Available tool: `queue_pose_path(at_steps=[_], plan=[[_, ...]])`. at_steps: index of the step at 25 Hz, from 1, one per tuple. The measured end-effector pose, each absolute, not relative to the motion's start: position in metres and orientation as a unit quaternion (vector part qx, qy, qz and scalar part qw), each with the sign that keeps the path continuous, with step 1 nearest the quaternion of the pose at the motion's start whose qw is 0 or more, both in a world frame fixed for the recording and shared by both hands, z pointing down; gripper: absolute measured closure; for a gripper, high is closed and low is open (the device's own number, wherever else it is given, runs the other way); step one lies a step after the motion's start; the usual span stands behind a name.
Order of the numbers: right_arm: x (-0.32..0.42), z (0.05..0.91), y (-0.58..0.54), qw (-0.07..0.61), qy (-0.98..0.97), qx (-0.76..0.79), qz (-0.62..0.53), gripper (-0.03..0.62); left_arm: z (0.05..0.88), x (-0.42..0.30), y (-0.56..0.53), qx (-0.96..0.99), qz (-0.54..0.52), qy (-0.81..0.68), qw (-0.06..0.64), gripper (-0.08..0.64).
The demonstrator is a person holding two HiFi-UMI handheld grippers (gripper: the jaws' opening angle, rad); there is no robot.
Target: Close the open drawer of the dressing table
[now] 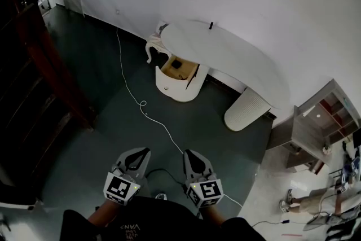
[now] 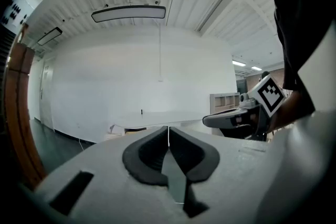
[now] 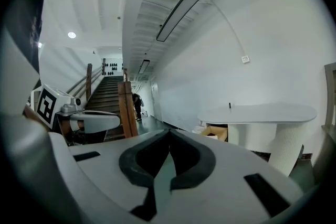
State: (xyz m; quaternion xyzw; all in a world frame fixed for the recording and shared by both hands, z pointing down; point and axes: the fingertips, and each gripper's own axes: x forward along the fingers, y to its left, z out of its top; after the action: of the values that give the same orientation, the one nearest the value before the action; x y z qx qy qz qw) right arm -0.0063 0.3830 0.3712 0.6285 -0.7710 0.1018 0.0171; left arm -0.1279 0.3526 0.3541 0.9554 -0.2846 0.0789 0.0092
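The white dressing table (image 1: 237,59) with an oval top stands against the far wall. Its drawer (image 1: 179,70) is pulled out at the left end, showing a wooden inside with a small dark object in it. My left gripper (image 1: 141,150) and right gripper (image 1: 189,153) hang side by side low in the head view, well short of the table, both shut and empty. In the left gripper view the jaws (image 2: 168,131) meet with the table (image 2: 157,115) far ahead. The right gripper view shows shut jaws (image 3: 169,134), the table (image 3: 262,112) and the open drawer (image 3: 218,132) to the right.
A white cable (image 1: 141,101) snakes across the dark floor between me and the drawer. A dark wooden staircase (image 1: 39,65) fills the left. A ribbed white pedestal (image 1: 245,110) holds the table's right end, an ornate white stool (image 1: 153,48) stands behind the drawer, and a shelf unit (image 1: 321,121) is at the right.
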Motion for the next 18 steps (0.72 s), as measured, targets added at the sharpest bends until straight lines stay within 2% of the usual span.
queue_pose_path(at_steps=[9, 18], plan=[[-0.005, 0.381, 0.326, 0.013, -0.761, 0.638, 0.117, 0.584, 0.383, -0.128, 0.286, 0.958, 0.088, -0.269, 0.039, 0.537], [0.015, 0.385, 0.22, 0.024, -0.733, 0.67, 0.11, 0.503, 0.406, -0.097, 0.163, 0.973, 0.105, -0.204, 0.033, 0.535]])
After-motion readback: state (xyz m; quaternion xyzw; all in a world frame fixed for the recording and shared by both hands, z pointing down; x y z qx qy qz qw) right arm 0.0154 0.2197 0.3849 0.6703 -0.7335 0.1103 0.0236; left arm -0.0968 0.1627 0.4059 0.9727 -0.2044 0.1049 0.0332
